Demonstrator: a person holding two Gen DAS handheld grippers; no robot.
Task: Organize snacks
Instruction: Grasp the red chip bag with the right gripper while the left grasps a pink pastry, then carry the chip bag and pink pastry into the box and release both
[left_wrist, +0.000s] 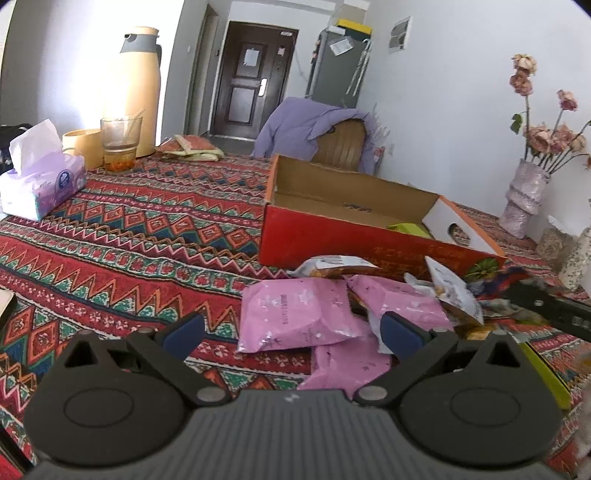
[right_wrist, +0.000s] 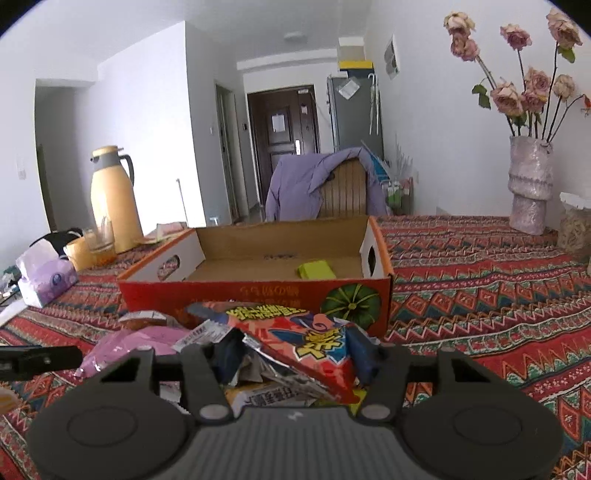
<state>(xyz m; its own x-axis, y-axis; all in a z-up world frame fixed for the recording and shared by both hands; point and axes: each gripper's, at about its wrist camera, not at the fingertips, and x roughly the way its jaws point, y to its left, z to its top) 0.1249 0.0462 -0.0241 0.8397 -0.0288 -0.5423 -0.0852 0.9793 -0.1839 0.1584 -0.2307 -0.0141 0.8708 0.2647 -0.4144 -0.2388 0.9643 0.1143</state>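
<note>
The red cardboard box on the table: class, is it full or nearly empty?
Nearly empty: the red cardboard box shows mostly bare floor, holding only one green packet.

right gripper (left_wrist: 546, 310) motion-blurred and cut by frame edge in left wrist view, green packet (left_wrist: 410, 229) mostly hidden behind red box (left_wrist: 332, 236) wall, box print unreadable

snack packets (right_wrist: 221, 339) heaped before the cardboard box (right_wrist: 258, 291), one small packet (right_wrist: 317, 269) inside
</note>
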